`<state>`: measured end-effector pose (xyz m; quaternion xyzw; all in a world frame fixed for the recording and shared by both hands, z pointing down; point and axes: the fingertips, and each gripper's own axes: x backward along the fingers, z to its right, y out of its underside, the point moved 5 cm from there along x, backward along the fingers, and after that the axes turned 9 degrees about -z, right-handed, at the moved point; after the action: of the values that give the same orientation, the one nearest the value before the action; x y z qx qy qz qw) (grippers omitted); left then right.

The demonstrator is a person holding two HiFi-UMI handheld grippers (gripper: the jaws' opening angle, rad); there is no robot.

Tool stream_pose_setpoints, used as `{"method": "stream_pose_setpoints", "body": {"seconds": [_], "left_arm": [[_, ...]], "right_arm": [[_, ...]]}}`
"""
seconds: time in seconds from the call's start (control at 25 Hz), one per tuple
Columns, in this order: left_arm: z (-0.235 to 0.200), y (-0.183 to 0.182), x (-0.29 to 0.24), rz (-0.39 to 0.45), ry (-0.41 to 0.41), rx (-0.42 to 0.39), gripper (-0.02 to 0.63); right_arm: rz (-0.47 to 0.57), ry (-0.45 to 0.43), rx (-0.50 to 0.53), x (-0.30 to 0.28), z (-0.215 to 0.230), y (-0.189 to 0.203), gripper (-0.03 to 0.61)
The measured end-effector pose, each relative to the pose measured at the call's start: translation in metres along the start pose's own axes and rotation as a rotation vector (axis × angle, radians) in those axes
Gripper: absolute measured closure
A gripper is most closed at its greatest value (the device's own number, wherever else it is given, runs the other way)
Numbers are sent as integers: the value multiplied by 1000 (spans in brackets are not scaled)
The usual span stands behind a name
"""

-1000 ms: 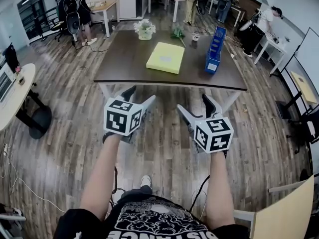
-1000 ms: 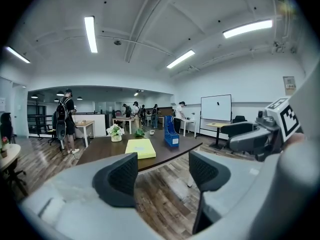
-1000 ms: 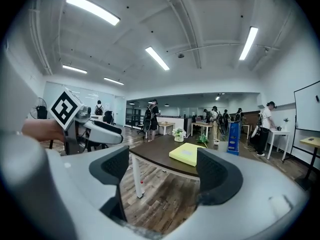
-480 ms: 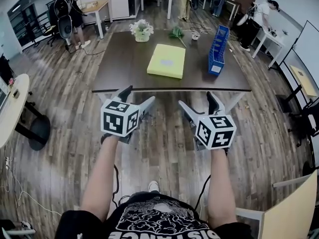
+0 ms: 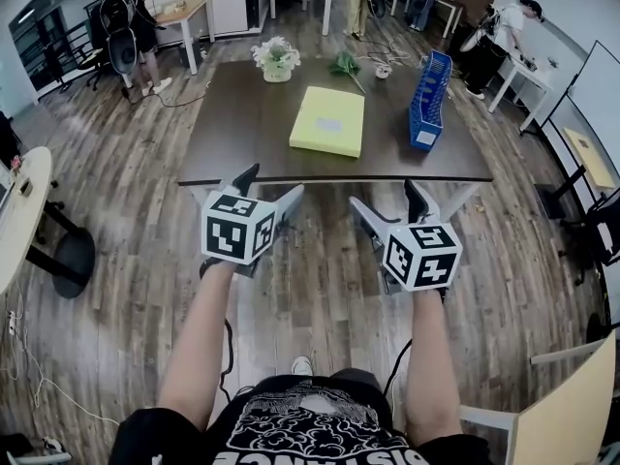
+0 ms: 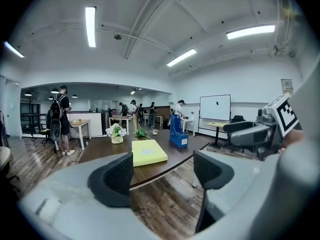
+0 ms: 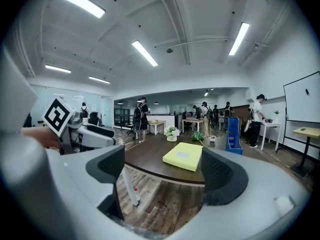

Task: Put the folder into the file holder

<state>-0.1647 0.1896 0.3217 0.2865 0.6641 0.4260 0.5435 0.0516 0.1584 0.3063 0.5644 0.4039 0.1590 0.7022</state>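
Note:
A yellow folder (image 5: 328, 121) lies flat in the middle of the dark brown table (image 5: 232, 134). To its right a blue file holder (image 5: 427, 100) stands upright on the table. Both grippers hang over the wooden floor, short of the table's near edge. My left gripper (image 5: 272, 182) is open; its jaws have just been opening and nothing is between them. The same holds for my right gripper (image 5: 386, 195). The left gripper view shows the folder (image 6: 148, 152) and holder (image 6: 177, 132) beyond the left gripper (image 6: 162, 176). From the right gripper (image 7: 162, 170) the folder (image 7: 184, 155) lies straight ahead, the holder (image 7: 232, 134) farther right.
A white flower pot (image 5: 277, 58), a green sprig (image 5: 346, 64) and a small cup (image 5: 384, 70) sit at the table's far edge. A round white table (image 5: 19, 221) stands at the left, a pale chair (image 5: 567, 405) at the lower right. Several people stand at desks behind.
Both grippers have come closer to the table's near edge, and the table now sits nearer in the head view. Both pairs of jaws stand slightly wider apart.

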Motion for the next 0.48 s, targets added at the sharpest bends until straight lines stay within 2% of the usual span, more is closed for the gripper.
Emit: {"method": "stream_pose_setpoints", "body": {"seconds": [0.48], "left_arm": [[-9, -9, -34, -6, -3, -23, 222]], "right_arm": [[3, 7, -18, -28, 24, 2, 112]]}}
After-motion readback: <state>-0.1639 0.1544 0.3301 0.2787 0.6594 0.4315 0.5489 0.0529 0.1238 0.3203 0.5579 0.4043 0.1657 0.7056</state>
